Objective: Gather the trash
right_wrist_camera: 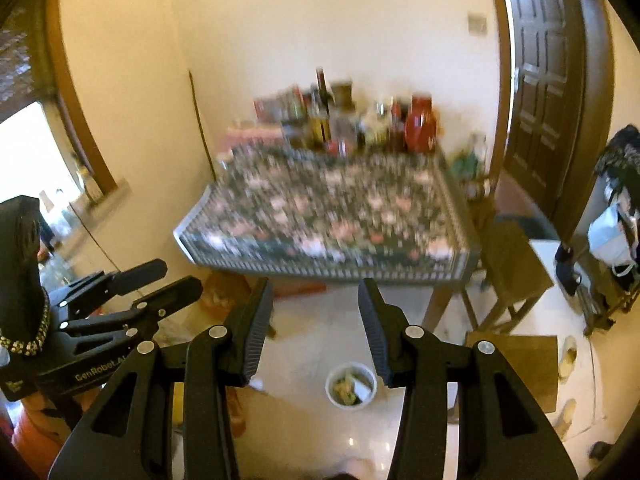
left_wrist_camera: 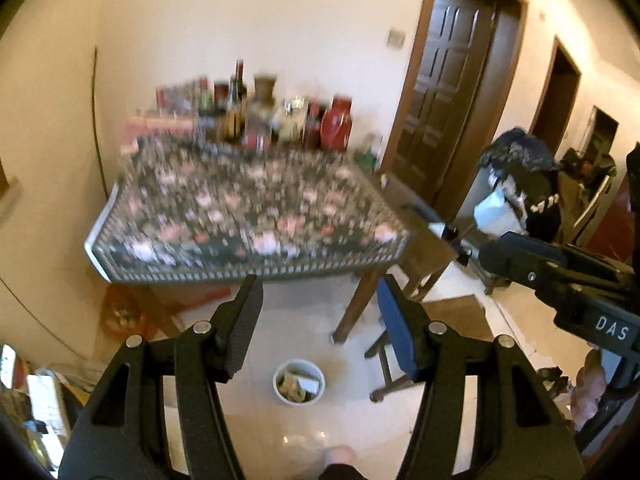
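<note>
A small white trash bin (left_wrist_camera: 299, 381) with scraps inside stands on the pale tiled floor, in front of the table; it also shows in the right wrist view (right_wrist_camera: 351, 386). My left gripper (left_wrist_camera: 318, 292) is open and empty, held high above the floor, with the bin below between its fingers. My right gripper (right_wrist_camera: 316, 294) is open and empty too, at a similar height. Each gripper shows in the other's view: the right one (left_wrist_camera: 520, 258) at the right, the left one (right_wrist_camera: 176, 276) at the left.
A table with a floral cloth (left_wrist_camera: 248, 216) stands ahead against the wall, with several bottles and jars (left_wrist_camera: 256, 116) at its back. Wooden stools (right_wrist_camera: 516, 264) and a blue-seated chair (left_wrist_camera: 396, 336) stand to its right. A dark door (left_wrist_camera: 444, 96) is behind. The views are motion-blurred.
</note>
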A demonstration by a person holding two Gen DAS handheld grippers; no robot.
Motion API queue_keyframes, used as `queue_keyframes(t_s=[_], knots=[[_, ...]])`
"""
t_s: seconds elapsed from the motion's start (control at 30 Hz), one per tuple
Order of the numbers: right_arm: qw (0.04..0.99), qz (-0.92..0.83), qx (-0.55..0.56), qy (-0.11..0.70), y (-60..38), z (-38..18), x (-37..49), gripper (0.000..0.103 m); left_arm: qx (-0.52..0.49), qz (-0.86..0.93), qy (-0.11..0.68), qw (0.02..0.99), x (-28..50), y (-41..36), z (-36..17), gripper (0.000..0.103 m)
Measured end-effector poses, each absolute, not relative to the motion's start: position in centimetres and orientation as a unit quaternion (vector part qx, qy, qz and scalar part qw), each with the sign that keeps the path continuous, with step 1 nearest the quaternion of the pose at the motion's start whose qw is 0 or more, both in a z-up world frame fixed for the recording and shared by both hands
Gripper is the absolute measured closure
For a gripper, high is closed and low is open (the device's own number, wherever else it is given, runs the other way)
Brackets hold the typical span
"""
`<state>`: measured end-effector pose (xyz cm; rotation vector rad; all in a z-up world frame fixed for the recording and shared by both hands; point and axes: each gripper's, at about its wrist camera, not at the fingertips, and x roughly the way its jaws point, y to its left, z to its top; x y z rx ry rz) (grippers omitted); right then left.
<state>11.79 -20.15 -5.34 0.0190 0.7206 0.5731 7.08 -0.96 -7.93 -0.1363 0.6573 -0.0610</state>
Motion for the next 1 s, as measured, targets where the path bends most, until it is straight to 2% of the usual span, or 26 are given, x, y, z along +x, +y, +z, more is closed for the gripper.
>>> queue_keyframes(t_s=[0.1, 0.17, 0.2, 0.27, 0.37, 0.43, 1.0], knots=[[0.91, 0.276, 0.011, 0.309, -20.6, -2.7, 8.2, 0.057, -0.064, -0.027, 0.285, 0.956, 3.0, -0.6, -4.6, 0.043], [0.92, 0.274, 0.01, 0.281, -20.9, -1.1, 5.9, 0.044, -0.063, -0.026, 0.268, 0.961, 1.0, -0.4, -3.0, 0.033], [0.923, 0.273, 0.011, 0.271, -21.0, -0.7, 5.2, 0.042, -0.063, -0.024, 0.255, 0.965, -0.4, -0.2, -2.0, 0.03], [0.93, 0.269, 0.013, 0.249, -21.3, 0.2, 3.6, 0.025, -0.061, -0.02, 0.239, 0.969, -2.3, -0.1, -1.0, 0.013], [0.938, 0.26, 0.016, 0.23, -21.7, 0.6, 2.4, 0.01, -0.059, -0.011, 0.215, 0.975, -4.8, 0.2, 0.1, 0.01], [0.938, 0.263, 0.019, 0.225, -21.8, 0.5, 1.9, 0.007, -0.059, -0.013, 0.211, 0.976, -5.9, 0.2, 0.3, 0.01], [0.937, 0.248, 0.007, 0.244, -22.4, 0.3, -1.6, 0.007, -0.057, -0.025, 0.226, 0.972, -7.5, 0.1, -0.7, 0.01]])
